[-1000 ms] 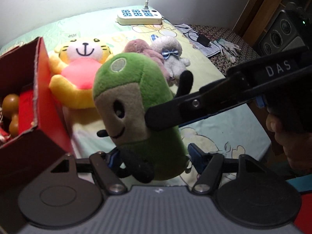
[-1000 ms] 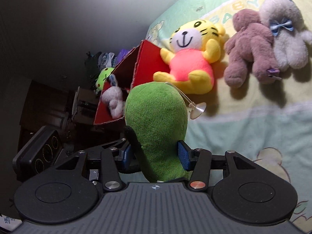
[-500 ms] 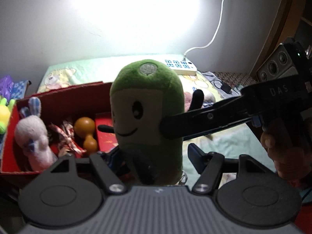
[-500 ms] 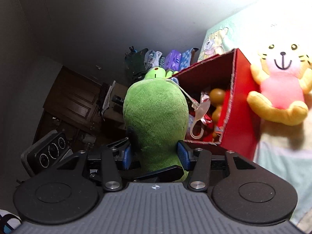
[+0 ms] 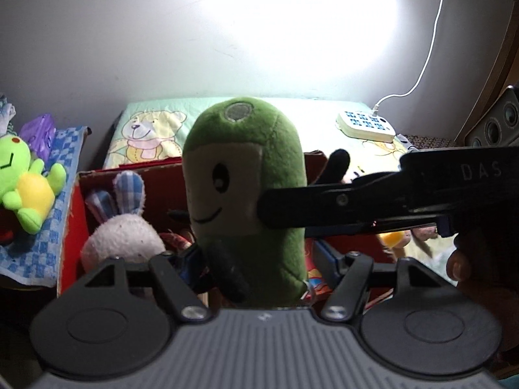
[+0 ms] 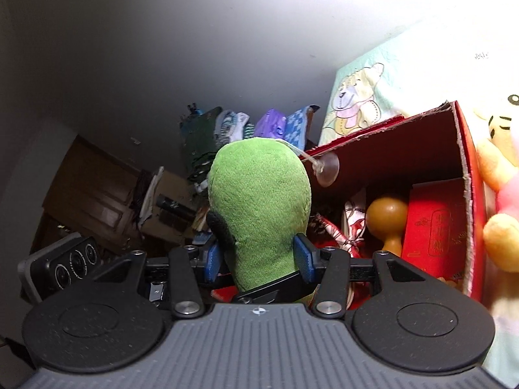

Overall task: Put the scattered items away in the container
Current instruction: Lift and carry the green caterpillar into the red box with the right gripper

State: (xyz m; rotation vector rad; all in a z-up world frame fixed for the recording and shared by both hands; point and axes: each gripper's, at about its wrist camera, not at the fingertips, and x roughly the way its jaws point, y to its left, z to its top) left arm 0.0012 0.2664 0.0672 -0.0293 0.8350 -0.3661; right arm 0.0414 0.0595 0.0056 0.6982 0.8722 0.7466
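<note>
Green plush is what fills both wrist views: the pickle toy (image 5: 243, 194) is held upright by both grippers at once. The left gripper (image 5: 256, 259) is clamped on its lower body, and the right gripper (image 6: 261, 256) is pressed against its sides from the other face, blue pads (image 6: 305, 257) dented into the pile. A clear suction cup (image 6: 326, 168) is seen dangling from the toy's top on a thread.

1 second earlier the toy was carried above the bedsheet, with the tiger (image 6: 499, 194) and 2 bears behind it and the red box (image 5: 69, 227) off to one side. Now the box is seen directly behind and beneath the toy, its open top facing both cameras. A white bunny (image 5: 121, 230), a wooden gourd (image 6: 387, 217) and a red packet (image 6: 434, 227) are already lodged inside. The tiger is left outside, against the box's outer wall.

The carry is judged nearly complete: the toy is over the box, not yet inside it. Free room is seen mainly near the middle, so a lowering and release there would be expected. A frog (image 5: 26, 181) on a checked cloth beside the box is also outside.
</note>
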